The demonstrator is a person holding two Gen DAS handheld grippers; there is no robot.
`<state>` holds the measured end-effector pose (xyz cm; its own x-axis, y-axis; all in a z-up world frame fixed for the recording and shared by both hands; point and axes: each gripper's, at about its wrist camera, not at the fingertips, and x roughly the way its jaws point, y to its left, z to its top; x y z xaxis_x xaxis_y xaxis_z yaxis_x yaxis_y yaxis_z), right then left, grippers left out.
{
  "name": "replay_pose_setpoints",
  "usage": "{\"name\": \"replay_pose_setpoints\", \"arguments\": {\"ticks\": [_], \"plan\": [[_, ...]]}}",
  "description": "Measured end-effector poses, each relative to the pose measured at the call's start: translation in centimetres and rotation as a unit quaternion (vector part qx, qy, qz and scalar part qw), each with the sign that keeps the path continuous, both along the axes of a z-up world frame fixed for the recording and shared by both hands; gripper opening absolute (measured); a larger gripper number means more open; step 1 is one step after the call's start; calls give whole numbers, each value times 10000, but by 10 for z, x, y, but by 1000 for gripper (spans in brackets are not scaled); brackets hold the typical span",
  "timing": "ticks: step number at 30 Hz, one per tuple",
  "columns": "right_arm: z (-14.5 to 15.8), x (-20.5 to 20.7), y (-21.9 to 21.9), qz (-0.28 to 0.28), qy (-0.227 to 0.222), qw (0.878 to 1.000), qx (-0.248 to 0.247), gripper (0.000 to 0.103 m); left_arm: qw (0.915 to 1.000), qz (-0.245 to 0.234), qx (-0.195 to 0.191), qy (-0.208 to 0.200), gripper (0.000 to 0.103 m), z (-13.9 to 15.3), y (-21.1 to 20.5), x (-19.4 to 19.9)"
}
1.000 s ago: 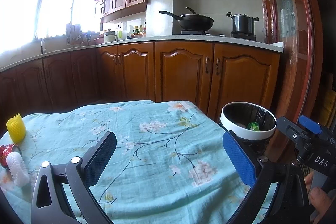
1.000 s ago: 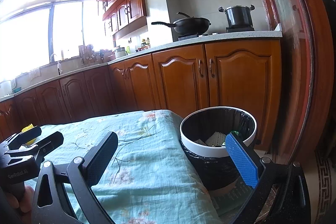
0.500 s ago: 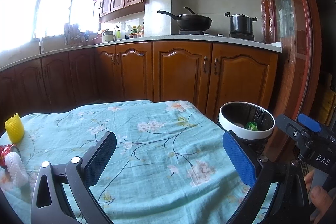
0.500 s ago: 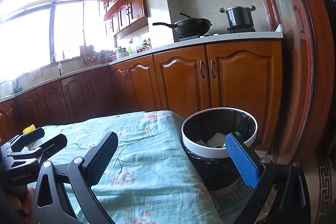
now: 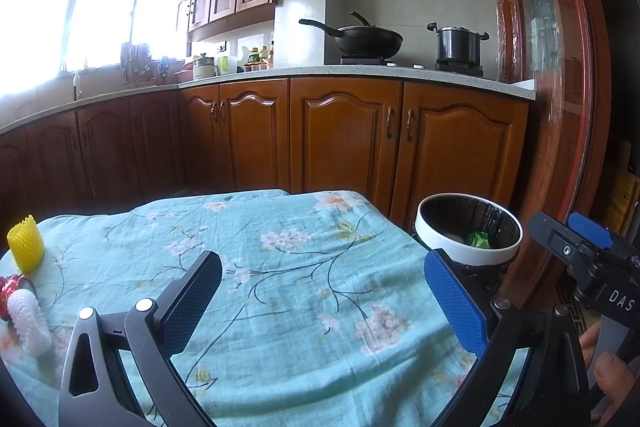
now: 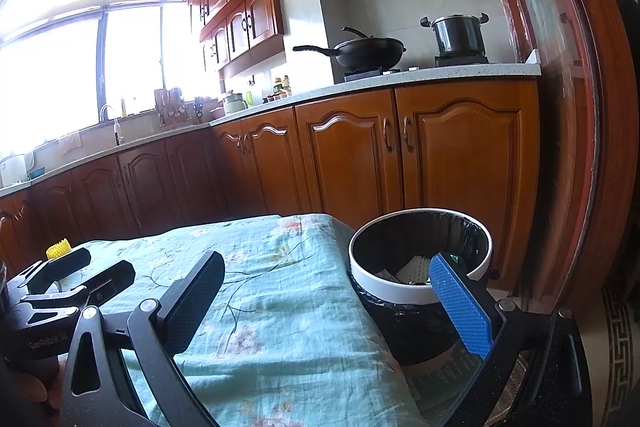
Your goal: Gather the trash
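"DAS" in white on the right tool [image 5: 591, 247] body, "GenRobot.AI" on the left tool [image 6: 80, 277] body

Left wrist view rides low over the floral tablecloth [image 5: 288, 267], facing the kitchen cabinets [image 5: 344, 139], bin [image 5: 468, 231] off to its right. Right wrist view sits nearer that bin [image 6: 420, 259], at the cloth's right edge, facing the same cabinets. Both share cloth, bin and stove.

Table: one yellow foam net [image 5: 25, 242], one white foam net [image 5: 29, 319], one red item [image 5: 10, 289]. One trash bin [image 6: 404, 293]. Stove: one wok [image 5: 368, 41], one pot [image 5: 458, 45].
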<state>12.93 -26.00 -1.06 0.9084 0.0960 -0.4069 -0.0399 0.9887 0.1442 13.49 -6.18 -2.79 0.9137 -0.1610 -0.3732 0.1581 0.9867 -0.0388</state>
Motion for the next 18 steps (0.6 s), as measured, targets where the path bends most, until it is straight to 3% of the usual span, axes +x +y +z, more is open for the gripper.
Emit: {"name": "replay_pose_setpoints", "arguments": {"ticks": [18], "plan": [[4, 5, 6, 40, 61, 10000, 3, 103, 10000, -30, -19, 50, 102, -1, 6, 4]]}}
